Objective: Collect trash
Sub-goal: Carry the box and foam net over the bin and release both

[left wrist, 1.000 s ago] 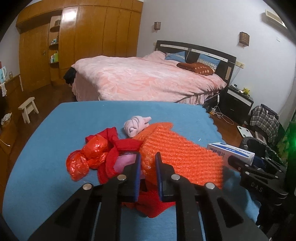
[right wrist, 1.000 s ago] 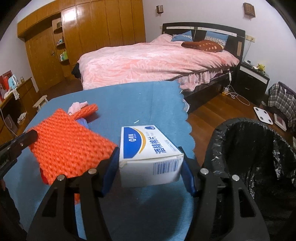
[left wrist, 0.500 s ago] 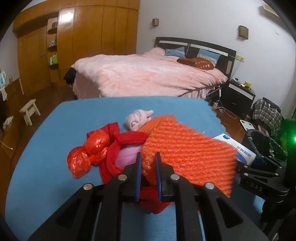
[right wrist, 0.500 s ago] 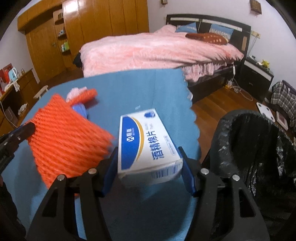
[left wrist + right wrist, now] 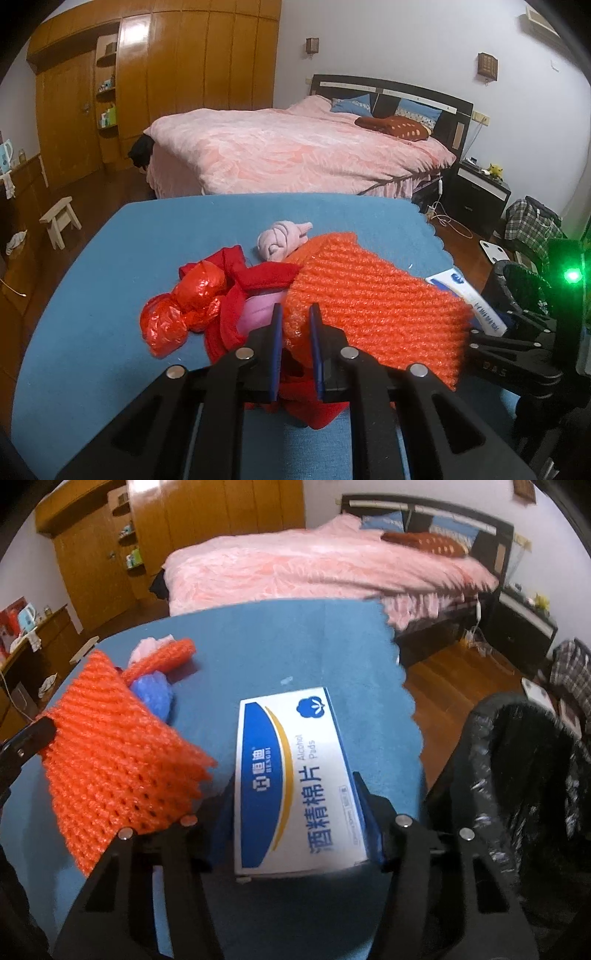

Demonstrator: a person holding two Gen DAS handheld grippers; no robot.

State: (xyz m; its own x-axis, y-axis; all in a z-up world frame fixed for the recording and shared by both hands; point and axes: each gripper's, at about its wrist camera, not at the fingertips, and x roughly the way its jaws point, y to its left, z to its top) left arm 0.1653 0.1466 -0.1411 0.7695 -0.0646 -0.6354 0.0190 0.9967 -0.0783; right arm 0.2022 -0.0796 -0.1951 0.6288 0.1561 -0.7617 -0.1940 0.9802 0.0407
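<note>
Right tongs clamp alcohol-pad box; lined bin beside.

Cut off at the right edge of the right wrist view — most of the black-lined bin; blurred there — bed; half hidden behind the orange foam net — the white-and-blue box.

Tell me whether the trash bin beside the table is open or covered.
Open. The trash bin shows no lid in the right wrist view; its black liner is folded over the rim and the dark inside is exposed.
</note>
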